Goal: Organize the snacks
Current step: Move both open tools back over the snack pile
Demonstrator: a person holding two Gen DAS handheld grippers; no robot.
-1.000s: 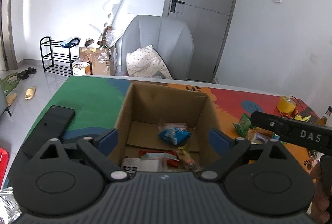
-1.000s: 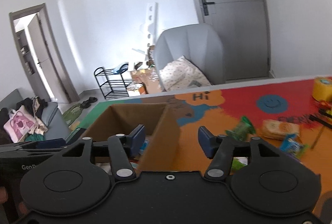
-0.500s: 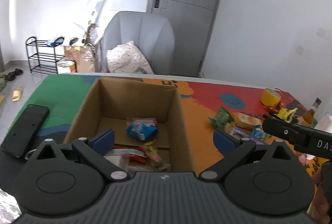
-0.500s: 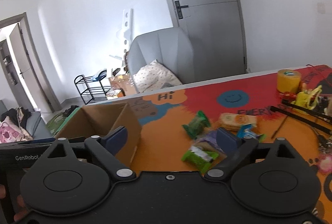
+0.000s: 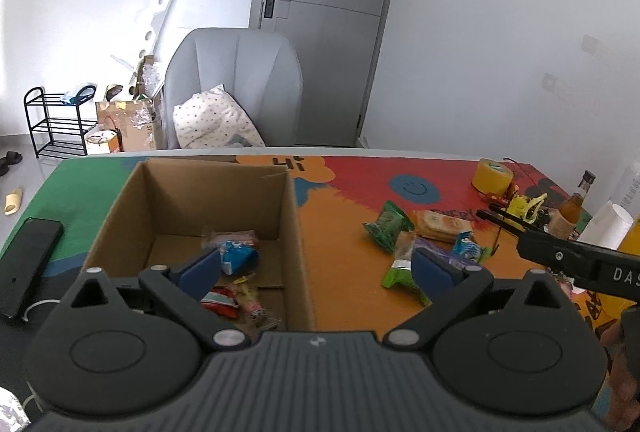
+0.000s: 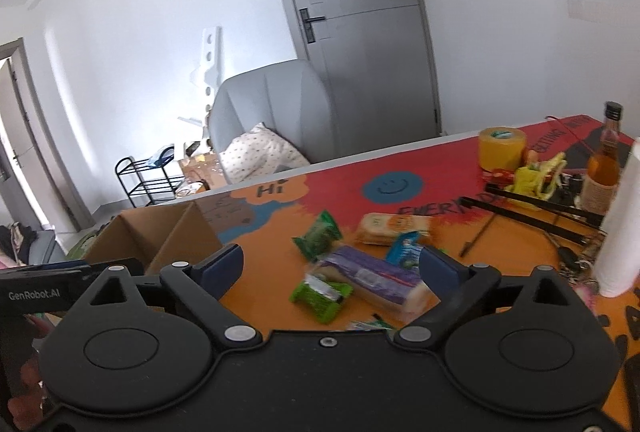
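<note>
An open cardboard box (image 5: 294, 216) stands on the colourful table mat and holds a blue packet (image 5: 238, 257) and several other snacks. It also shows in the right wrist view (image 6: 160, 236). Loose snacks lie right of it: a green packet (image 5: 386, 222), a biscuit pack (image 5: 442, 226), a purple pack (image 6: 368, 272) and a bright green packet (image 6: 320, 294). My left gripper (image 5: 316, 270) is open and empty, straddling the box's right wall. My right gripper (image 6: 330, 266) is open and empty above the loose snacks.
A yellow tape roll (image 6: 502, 148), an amber bottle (image 6: 604, 168), a white paper roll (image 6: 624, 224), black rods (image 6: 532, 218) and yellow clutter sit at the table's right. A black phone (image 5: 26, 262) lies left of the box. A grey chair (image 5: 236, 84) stands behind the table.
Both grippers have swung to the right, away from the box toward the loose snacks. The right gripper's jaws have opened wider. Nothing was picked up.
</note>
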